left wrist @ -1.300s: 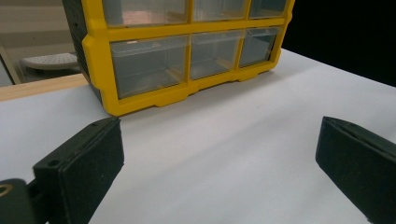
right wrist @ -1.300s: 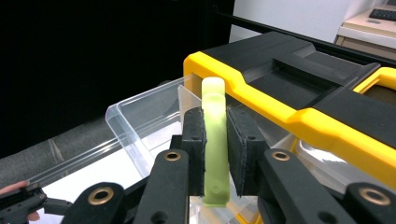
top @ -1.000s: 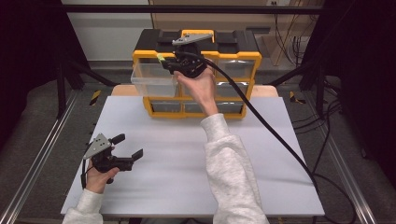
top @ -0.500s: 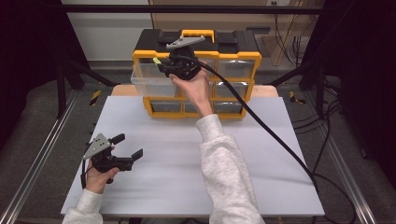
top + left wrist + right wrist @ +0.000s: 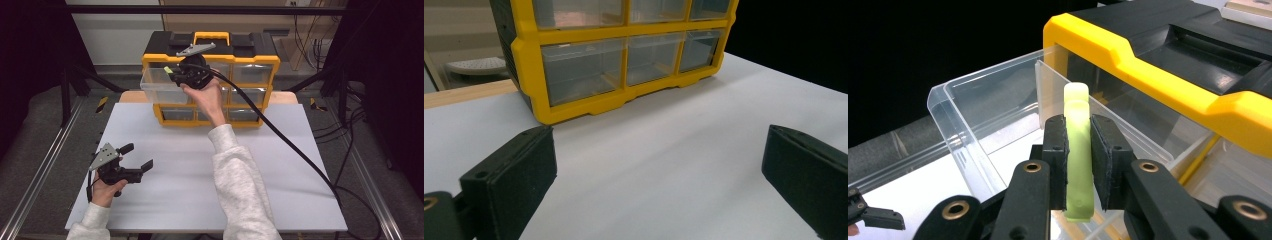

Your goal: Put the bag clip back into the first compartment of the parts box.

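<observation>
Tabletop (image 5: 200, 170) comes first: we see a pale sheet filling the lower and middle part of the high view, with a strip of bare wood along its far edge. At the upper centre of that view stands a yellow and black organizer (image 5: 250, 60) with rows of clear drawers and a yellow carry handle on its lid; in the left gripper view its lower drawers fill the upper left of the frame. One clear drawer (image 5: 157, 85) is pulled out from the top row, jutting toward the left of the high view, and a clear divider crosses it. Our right gripper (image 5: 1079, 160) hovers over this open drawer, jaws pressed against a pale green plastic piece (image 5: 1078, 150) that stands upright between them, just above the drawer. A thick black cable (image 5: 295, 150) runs from it toward the lower right of the high view. Our left gripper (image 5: 136, 157) sits at the lower left, low over the sheet, jaws spread wide with nothing between them.
</observation>
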A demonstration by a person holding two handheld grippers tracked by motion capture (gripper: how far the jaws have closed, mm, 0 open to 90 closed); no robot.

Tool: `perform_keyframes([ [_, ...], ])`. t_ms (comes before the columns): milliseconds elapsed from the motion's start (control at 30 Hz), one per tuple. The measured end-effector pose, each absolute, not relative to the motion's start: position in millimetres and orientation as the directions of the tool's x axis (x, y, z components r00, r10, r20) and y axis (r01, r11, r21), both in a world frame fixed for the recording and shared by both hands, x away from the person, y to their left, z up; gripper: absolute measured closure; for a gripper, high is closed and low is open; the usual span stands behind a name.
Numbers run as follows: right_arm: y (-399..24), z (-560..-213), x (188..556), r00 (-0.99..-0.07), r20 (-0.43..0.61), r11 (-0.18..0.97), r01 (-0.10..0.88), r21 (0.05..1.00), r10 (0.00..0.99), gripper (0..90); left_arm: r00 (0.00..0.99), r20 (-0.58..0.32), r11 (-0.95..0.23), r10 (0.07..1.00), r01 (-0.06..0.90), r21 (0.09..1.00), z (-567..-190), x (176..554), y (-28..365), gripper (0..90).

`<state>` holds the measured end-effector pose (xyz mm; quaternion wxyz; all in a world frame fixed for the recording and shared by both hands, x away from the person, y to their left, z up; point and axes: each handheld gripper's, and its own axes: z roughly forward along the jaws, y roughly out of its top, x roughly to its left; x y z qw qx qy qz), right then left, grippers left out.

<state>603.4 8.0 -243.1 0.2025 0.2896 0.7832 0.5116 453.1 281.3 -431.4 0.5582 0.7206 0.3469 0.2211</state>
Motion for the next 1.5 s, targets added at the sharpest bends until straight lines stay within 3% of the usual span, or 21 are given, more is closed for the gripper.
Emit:
perform_keyframes([
  [200,9,-243,603,-0.75,-0.028,0.314,0.241,0.918,0.661,77.2,0.661,-0.069,-0.136,0.747,0.254,0.958,-431,453,281,1.0],
  [567,4,-237,599,-0.755,-0.041,0.273,0.186,0.944,0.654,64.1,0.66,-0.07,-0.135,0.748,0.254,0.958,-431,453,282,1.0],
  [867,-12,-218,584,-0.74,-0.036,0.209,0.143,0.967,0.671,42.3,0.662,-0.07,-0.136,0.747,0.254,0.958,-431,453,281,1.0],
  [967,-20,-213,577,-0.726,-0.029,0.185,0.136,0.973,0.687,27.1,0.661,-0.071,-0.135,0.747,0.255,0.958,-432,453,282,1.0],
  [1233,-42,-209,561,-0.718,0.002,0.15,0.149,0.977,0.696,9.5,0.661,-0.068,-0.138,0.747,0.255,0.957,-432,453,281,1.0],
  [1500,-62,-215,544,-0.723,0.027,0.124,0.155,0.98,0.69,3.3,0.66,-0.068,-0.14,0.748,0.257,0.956,-432,453,281,1.0],
])
